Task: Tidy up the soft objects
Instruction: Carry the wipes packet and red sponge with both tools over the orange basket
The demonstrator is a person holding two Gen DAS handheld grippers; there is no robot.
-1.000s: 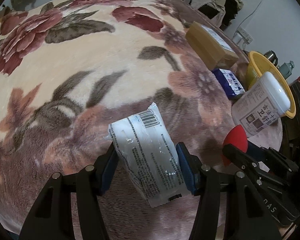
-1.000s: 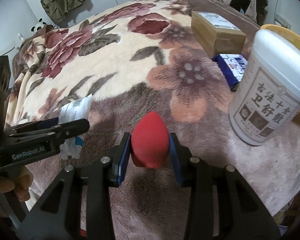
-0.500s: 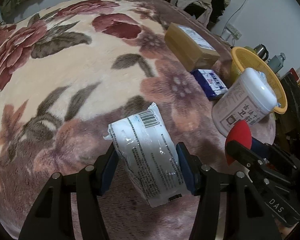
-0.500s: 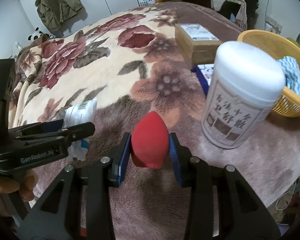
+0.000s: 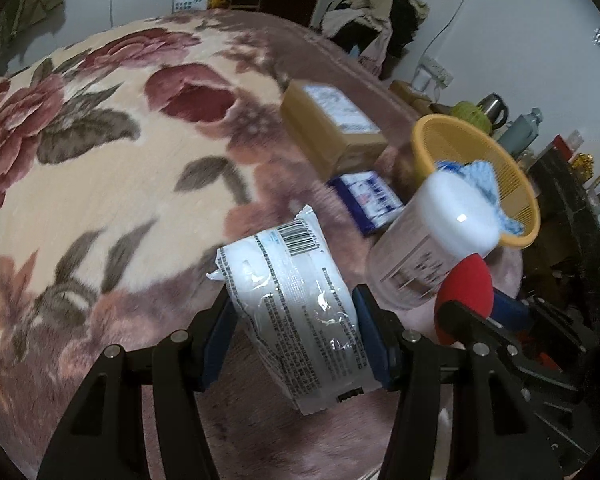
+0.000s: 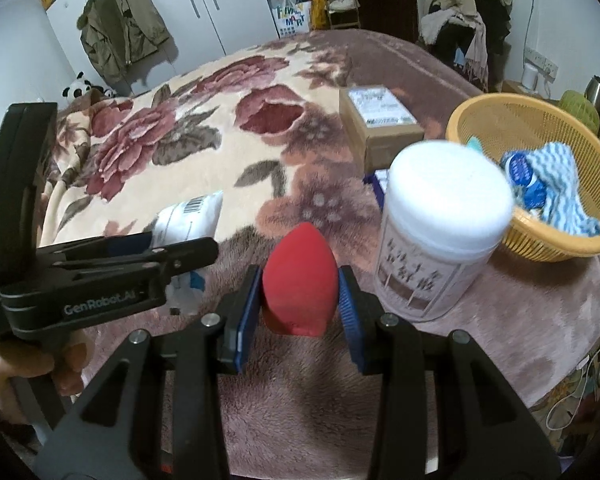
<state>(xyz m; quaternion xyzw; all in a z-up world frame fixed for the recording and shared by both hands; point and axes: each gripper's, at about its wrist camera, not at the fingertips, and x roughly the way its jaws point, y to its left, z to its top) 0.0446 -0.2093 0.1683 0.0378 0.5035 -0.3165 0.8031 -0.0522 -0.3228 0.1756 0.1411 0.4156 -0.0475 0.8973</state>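
My left gripper (image 5: 294,320) is shut on a white plastic-wrapped soft pack (image 5: 292,300) with a barcode, held above the floral blanket (image 5: 100,184). My right gripper (image 6: 298,292) is shut on a red egg-shaped sponge (image 6: 300,280), also lifted off the blanket. In the left wrist view the red sponge (image 5: 466,292) and the right gripper show at the lower right. In the right wrist view the left gripper (image 6: 180,256) and the white pack (image 6: 188,220) sit at the left. A yellow basket (image 6: 472,120) at the right holds a blue-white cloth (image 6: 560,184).
A tall white-lidded jar (image 6: 440,232) stands between the grippers and the basket (image 5: 432,140). Behind it lie a cardboard box (image 6: 380,120) and a blue packet (image 5: 368,200). The bed's edge runs just past the basket; a kettle (image 6: 598,92) and clutter stand beyond.
Both grippers rose with their loads and shifted toward the jar and basket, which now sit closer and lower in both views. Neither grip changed.
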